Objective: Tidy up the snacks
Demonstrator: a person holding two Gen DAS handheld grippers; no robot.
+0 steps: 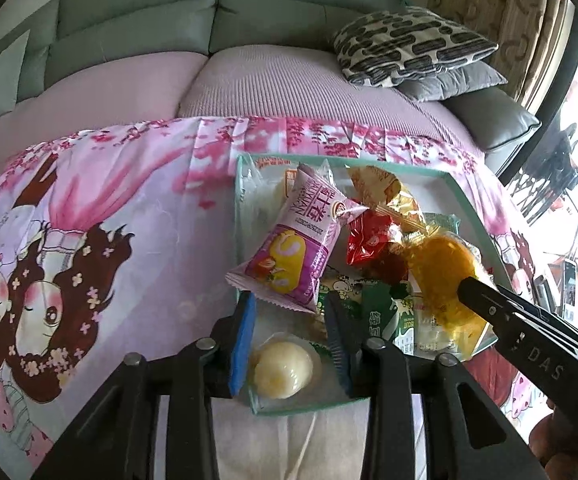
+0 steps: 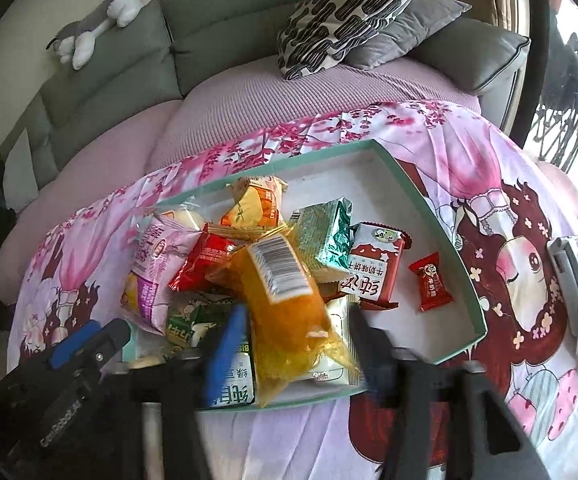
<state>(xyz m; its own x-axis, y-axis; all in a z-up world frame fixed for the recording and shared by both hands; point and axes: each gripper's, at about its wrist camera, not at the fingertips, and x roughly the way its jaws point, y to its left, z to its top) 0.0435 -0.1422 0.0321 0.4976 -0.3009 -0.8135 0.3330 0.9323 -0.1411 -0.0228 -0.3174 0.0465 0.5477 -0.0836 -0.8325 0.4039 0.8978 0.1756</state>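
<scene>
Sofa (image 1: 137, 12) behind; a counter draped in a pink cartoon cloth (image 1: 121, 208) carries a shallow teal tray (image 2: 413, 176), snacks heaped at its left and middle, bare floor at its far right corner. Largest pack on the heap: the orange bag (image 2: 289, 308), clear wrap, barcode label at its far end. It lies straight ahead of the right claw (image 2: 295, 348), between the blue pads, long axis running away from the claw and a little leftward, near tail pointing back at it. Right jaws stand apart either side of the bag, pads not seen pressing: released, I judge. Next, the pink roll pack (image 1: 301, 240), propped on the tray's left wall, long axis slanting from near-left to far-right, its crimped near end just beyond the left claw (image 1: 293, 344). Left jaws part-open, nothing gripped; a pale round jelly cup (image 1: 283, 368) lies under the gap. Right claw is nearer the orange bag, left nearer the pink pack. Smallest: a red candy (image 2: 431, 280) alone on the tray floor, right of the heap.
</scene>
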